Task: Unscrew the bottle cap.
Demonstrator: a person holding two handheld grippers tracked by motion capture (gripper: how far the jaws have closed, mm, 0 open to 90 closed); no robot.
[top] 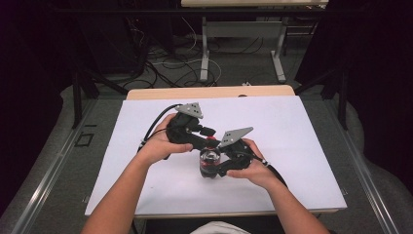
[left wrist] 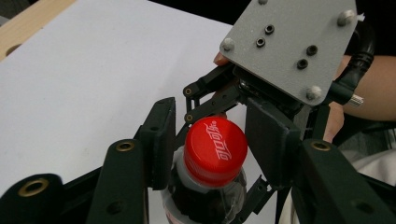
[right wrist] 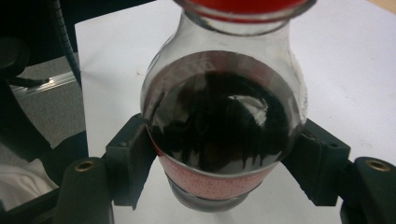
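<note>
Right hand-held gripper (right wrist: 219, 158) clamps cola bottle (right wrist: 219, 135) body; left hand-held gripper (left wrist: 215, 149) jaws flank red cap (left wrist: 215, 150), slight gaps.

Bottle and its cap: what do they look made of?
Bottle: clear, glossy, probably plastic; the dark drink shows through the wall and it throws sharp reflections. Cap: red, smooth, slightly shiny, likely moulded plastic, with white printed lettering on top.
</note>
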